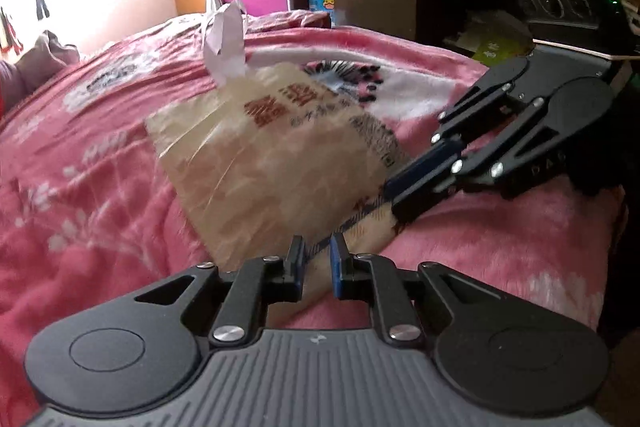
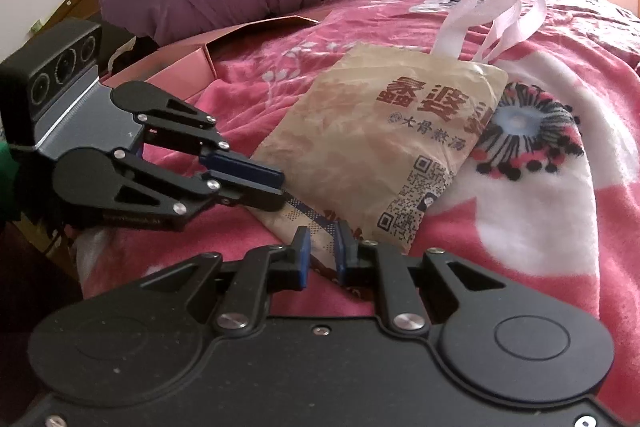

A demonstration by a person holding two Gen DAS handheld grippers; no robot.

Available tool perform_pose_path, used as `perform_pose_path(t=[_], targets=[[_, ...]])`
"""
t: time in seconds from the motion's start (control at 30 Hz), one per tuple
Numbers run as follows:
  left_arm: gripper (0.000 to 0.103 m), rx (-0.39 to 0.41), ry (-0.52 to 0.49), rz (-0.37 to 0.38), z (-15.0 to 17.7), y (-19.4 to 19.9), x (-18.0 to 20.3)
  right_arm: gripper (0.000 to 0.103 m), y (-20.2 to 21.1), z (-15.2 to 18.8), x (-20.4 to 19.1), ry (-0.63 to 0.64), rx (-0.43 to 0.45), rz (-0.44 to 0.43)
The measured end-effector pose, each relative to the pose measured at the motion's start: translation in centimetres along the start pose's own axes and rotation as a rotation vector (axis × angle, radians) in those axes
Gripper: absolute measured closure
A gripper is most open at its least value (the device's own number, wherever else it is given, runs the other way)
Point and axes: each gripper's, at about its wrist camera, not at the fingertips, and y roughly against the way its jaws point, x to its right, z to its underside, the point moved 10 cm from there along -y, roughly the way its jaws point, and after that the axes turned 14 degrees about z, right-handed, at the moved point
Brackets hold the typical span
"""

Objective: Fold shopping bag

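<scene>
My left gripper (image 1: 317,261) and right gripper (image 2: 323,253) were each clamped on the near bottom edge of the shopping bag (image 2: 380,147), side by side. The tan bag lay on the pink blanket (image 2: 560,227), white handles (image 2: 500,15) farthest away. Beyond, a pink box (image 2: 188,61) sat open; I couldn't see its contents.

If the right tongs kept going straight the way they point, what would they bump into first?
The right tongs already have the bag's bottom edge between their tips, so they'd push straight into the bag. Its white handles lie farther along, probably.
</scene>
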Motion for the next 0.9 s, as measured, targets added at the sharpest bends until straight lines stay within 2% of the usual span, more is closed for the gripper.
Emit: perform_pose_path(t=[0.07, 0.3, 0.33, 0.4, 0.43, 0.5, 0.6, 0.63, 0.67, 0.7, 0.77, 0.83, 0.9], targets=[[0.091, -0.003, -0.008, 0.008, 0.1, 0.2, -0.1, 0.091, -0.1, -0.1, 0.1, -0.008, -0.004, -0.014], [0.089, -0.007, -0.195, 0.011, 0.5, 1.0, 1.9, 0.091, 0.0, -0.3, 0.0, 0.021, -0.003, -0.011], [0.087, -0.008, -0.221, 0.011, 0.5, 1.1, 2.1, 0.091, 0.0, -0.3, 0.0, 0.024, -0.002, -0.012], [0.058, -0.009, -0.275, 0.011, 0.6, 1.3, 2.7, 0.091, 0.0, -0.2, 0.0, 0.029, -0.001, -0.013], [0.055, -0.009, -0.301, 0.012, 0.7, 1.4, 3.0, 0.091, 0.0, -0.2, 0.0, 0.031, -0.001, -0.013], [0.055, -0.027, -0.375, -0.014, 0.8, 1.2, 3.6, 0.091, 0.0, -0.2, 0.0, 0.033, -0.001, -0.016], [0.055, -0.095, -0.577, -0.089, 0.8, 0.5, 4.7, 0.091, -0.1, -0.2, 0.1, 0.029, -0.005, -0.026], [0.057, -0.110, -0.603, -0.101, 0.8, 0.3, 4.7, 0.091, -0.1, -0.2, 0.1, 0.028, -0.006, -0.029], [0.068, -0.126, -0.626, -0.111, 0.8, 0.1, 4.6, 0.091, -0.1, -0.3, 0.2, 0.025, -0.008, -0.036], [0.072, -0.148, -0.660, -0.126, 0.8, -0.1, 4.5, 0.091, -0.2, -0.3, 0.2, 0.024, -0.009, -0.042], [0.074, -0.182, -0.727, -0.146, 0.9, -0.5, 4.4, 0.091, -0.2, -0.3, 0.3, 0.016, -0.011, -0.054], [0.076, -0.183, -0.785, -0.155, 1.1, -1.0, 4.6, 0.091, -0.3, -0.3, 0.5, 0.005, -0.014, -0.067], [0.078, -0.175, -0.802, -0.160, 1.2, -1.3, 4.6, 0.091, -0.3, -0.3, 0.7, -0.008, -0.017, -0.080]])
